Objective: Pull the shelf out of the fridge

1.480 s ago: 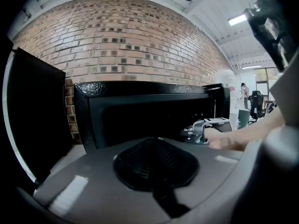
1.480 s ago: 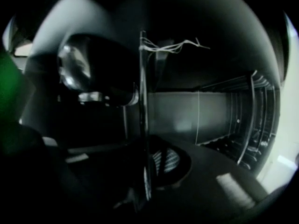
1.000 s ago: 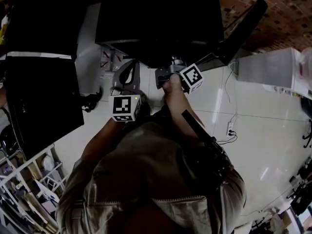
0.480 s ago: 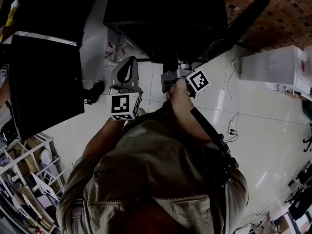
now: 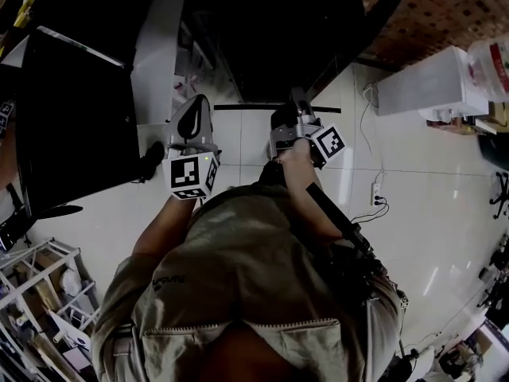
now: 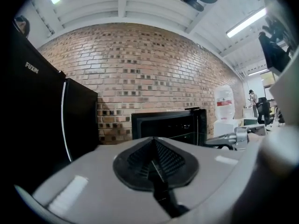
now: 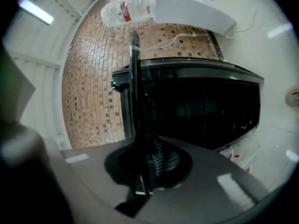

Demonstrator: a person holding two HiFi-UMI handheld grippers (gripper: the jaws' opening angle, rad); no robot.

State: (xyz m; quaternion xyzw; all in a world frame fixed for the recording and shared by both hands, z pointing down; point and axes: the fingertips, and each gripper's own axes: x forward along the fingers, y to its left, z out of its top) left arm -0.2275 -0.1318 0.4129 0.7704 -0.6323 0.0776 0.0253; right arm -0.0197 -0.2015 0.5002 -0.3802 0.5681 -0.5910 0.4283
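A small black fridge (image 5: 270,38) stands open on the floor ahead; it also shows in the left gripper view (image 6: 168,125) and fills the right gripper view (image 7: 201,106). My right gripper (image 5: 290,119) is shut on the front edge of a thin, clear shelf (image 5: 246,107), which sticks out of the fridge as a dark line. In the right gripper view the shelf (image 7: 134,87) appears edge-on as a dark bar running into the right gripper (image 7: 148,162). My left gripper (image 5: 193,126) hangs beside it, to the left, shut and holding nothing, its pads (image 6: 154,160) pressed together.
A tall black cabinet (image 5: 71,110) stands at the left with a grey panel (image 5: 159,54) beside it. The fridge door (image 5: 374,22) swings out to the right. A white water dispenser (image 5: 429,86) stands at the right, a power strip (image 5: 375,207) lies on the tiles, and a rack (image 5: 40,293) is at lower left.
The right gripper has drawn back from the fridge mouth toward the person, and the shelf's edge now shows out over the floor. The left gripper has hardly moved.
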